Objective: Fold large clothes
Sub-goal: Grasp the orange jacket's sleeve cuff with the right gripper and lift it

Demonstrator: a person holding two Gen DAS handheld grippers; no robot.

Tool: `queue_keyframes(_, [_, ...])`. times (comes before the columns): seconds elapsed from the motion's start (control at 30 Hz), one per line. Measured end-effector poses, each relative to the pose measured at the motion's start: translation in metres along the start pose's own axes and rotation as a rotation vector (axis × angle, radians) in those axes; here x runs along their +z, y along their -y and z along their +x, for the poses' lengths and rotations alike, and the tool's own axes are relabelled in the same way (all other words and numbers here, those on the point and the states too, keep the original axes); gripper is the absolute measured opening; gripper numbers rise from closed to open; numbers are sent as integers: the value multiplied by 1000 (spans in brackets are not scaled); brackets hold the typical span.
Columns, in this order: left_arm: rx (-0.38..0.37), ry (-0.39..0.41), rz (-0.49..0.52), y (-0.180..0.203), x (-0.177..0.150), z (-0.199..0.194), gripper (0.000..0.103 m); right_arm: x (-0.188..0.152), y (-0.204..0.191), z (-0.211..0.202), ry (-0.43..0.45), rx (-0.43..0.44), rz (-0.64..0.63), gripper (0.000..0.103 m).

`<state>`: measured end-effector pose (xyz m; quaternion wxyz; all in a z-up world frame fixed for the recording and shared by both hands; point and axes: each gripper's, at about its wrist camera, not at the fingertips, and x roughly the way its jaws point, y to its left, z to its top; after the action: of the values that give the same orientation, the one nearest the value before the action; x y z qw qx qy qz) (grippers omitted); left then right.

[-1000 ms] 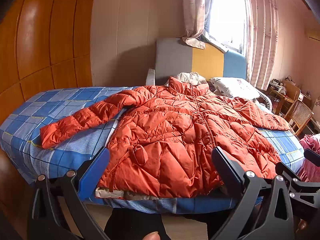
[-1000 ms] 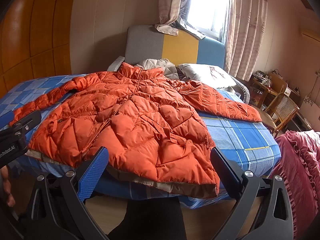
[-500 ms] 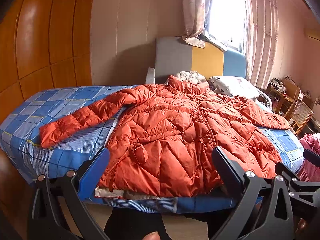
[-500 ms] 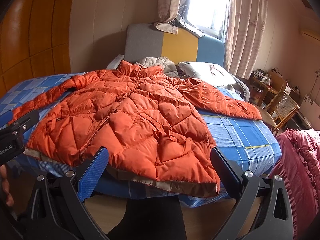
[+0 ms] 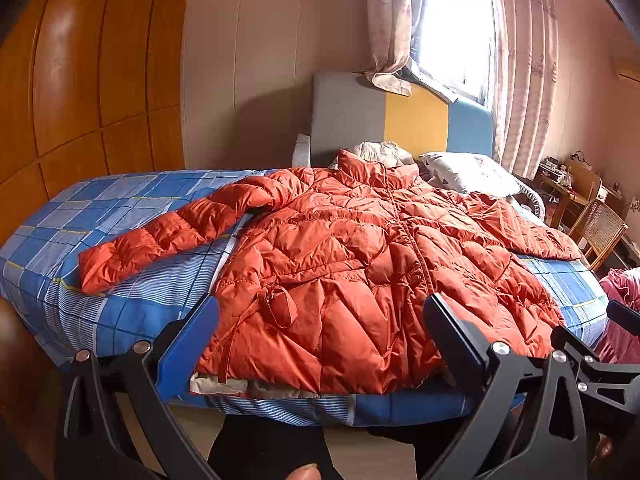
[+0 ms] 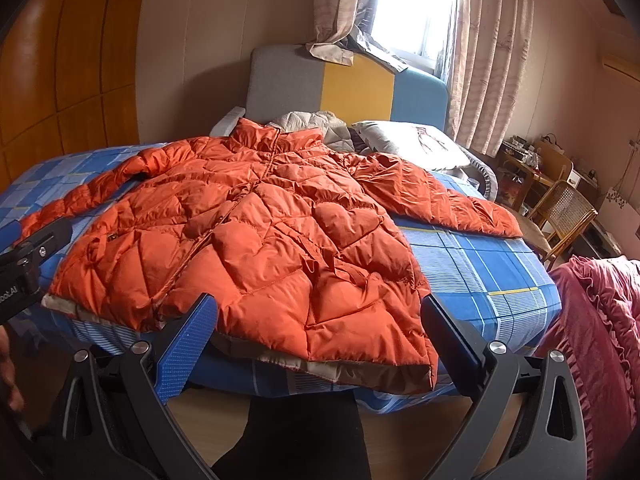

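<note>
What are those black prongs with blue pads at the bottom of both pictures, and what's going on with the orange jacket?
There is no robot here. A person holds a two-finger gripper in each hand, and a fisheye camera on each one looks forward along its fingers. One picture comes from the left gripper, the other from the right gripper. Both are open and hold nothing. Ahead, an orange jacket lies spread face up on a bed with a blue checked sheet, both sleeves stretched out to the sides, its hem at the near edge. A pillow sits by the headboard. The jacket is meant to be folded, and no fold has been made yet.
</note>
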<state>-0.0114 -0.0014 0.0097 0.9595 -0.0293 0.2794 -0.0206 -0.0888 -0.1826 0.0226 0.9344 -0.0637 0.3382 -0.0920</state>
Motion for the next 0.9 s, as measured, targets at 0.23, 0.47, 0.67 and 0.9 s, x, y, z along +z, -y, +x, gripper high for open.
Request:
queue_keyframes(0.23, [-2,-6,-5,-1,0,1,101,-2,3,4,-11,-3,7,100])
queue_keyframes(0.47, [1,-30,0,-7,-4,13,101,-3,20,20,-49,-14,49,100])
queue_keyframes(0.67, [-5,-84,-5,-20,-8,37,101,-3,63,51,-122,-64,164,100])
queue_keyframes(0.9, [12,-135,-47,-42,2,69,101,14,142,101,-178,-128,295,100])
